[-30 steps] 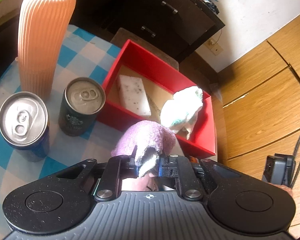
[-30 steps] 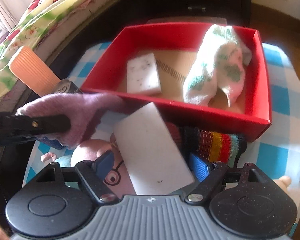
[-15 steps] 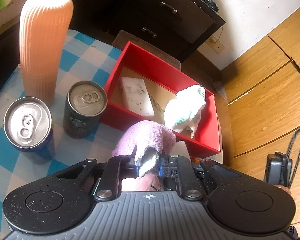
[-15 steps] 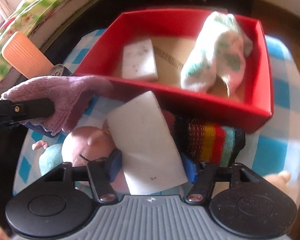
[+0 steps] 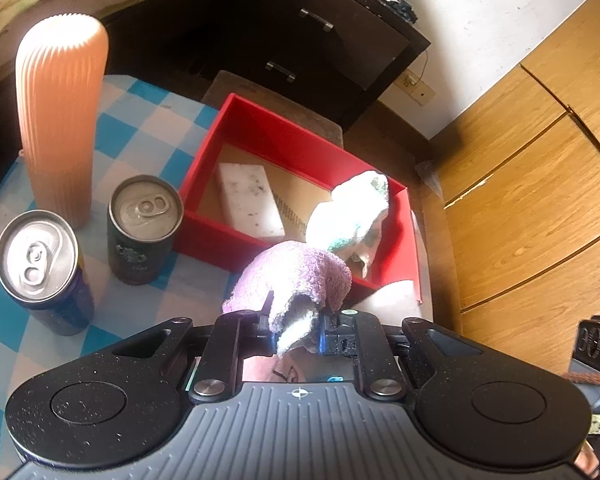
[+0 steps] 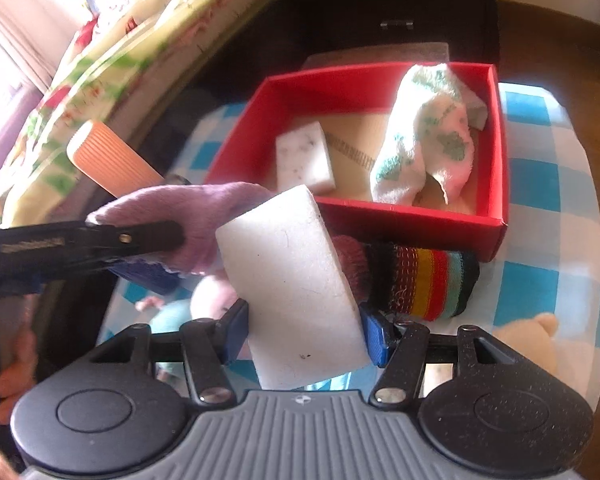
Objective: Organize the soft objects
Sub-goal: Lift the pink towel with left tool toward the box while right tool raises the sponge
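Transport step: left gripper (image 5: pixel 296 330) pinches the purple cloth (image 5: pixel 296 276), right gripper (image 6: pixel 304 334) clamps the white sponge (image 6: pixel 296 280); next, each needs release over the red box (image 6: pixel 496 148).

Strong daylight is flooding both fisheye views, blowing out the white-green cloth (image 5: pixel 352 212) and the window corner in the right wrist view. Edges are bending and darkening; the bedding (image 6: pixel 112 64) is smearing with blur.
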The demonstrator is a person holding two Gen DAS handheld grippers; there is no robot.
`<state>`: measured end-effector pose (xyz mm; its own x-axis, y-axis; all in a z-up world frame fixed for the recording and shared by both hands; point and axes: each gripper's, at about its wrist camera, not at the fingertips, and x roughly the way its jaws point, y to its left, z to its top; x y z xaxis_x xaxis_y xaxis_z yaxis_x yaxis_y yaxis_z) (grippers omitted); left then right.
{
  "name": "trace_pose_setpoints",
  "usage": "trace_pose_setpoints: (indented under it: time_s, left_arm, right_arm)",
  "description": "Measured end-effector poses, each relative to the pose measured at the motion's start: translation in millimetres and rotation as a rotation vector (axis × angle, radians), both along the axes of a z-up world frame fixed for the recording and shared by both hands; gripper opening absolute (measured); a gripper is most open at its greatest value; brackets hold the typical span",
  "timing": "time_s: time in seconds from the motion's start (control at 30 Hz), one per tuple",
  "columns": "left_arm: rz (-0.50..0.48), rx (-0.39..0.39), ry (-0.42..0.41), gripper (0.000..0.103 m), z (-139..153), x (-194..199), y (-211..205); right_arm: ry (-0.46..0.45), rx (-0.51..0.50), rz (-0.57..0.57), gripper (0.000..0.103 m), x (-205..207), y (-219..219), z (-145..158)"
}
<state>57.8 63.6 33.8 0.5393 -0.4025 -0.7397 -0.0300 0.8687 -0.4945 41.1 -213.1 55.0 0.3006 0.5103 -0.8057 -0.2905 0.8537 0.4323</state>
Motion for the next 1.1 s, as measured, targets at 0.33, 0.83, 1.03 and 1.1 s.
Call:
trace_pose_setpoints:
  time_s: [0.33, 0.83, 1.03, 1.1]
  left_arm:
    - [-0.03, -0.012, -0.046, 0.016, 17.2, -6.8, -9.7]
    - [-0.079, -0.024, -0.197, 0.018, 70.0, -25.4, -31.8]
    - [-0.068, 0.002, -0.252, 0.019, 86.9, -22.9, -42.4]
    - [-0.07, 0.026, -0.26, 0.019, 88.7, -19.0, -48.0]
  right_arm:
    - [-0.076, 0.096, -0.03, 0.036, -24.1, -17.7, 38.6]
    - [-0.222, 0.186, -0.095, 0.036, -36.1, -41.8, 90.3]
    - [-0.338, 0.187, -0.134, 0.036, -38.3, -41.1, 116.5]
    - [-0.353, 0.19, -0.145, 0.036, -36.2, -39.2, 119.6]
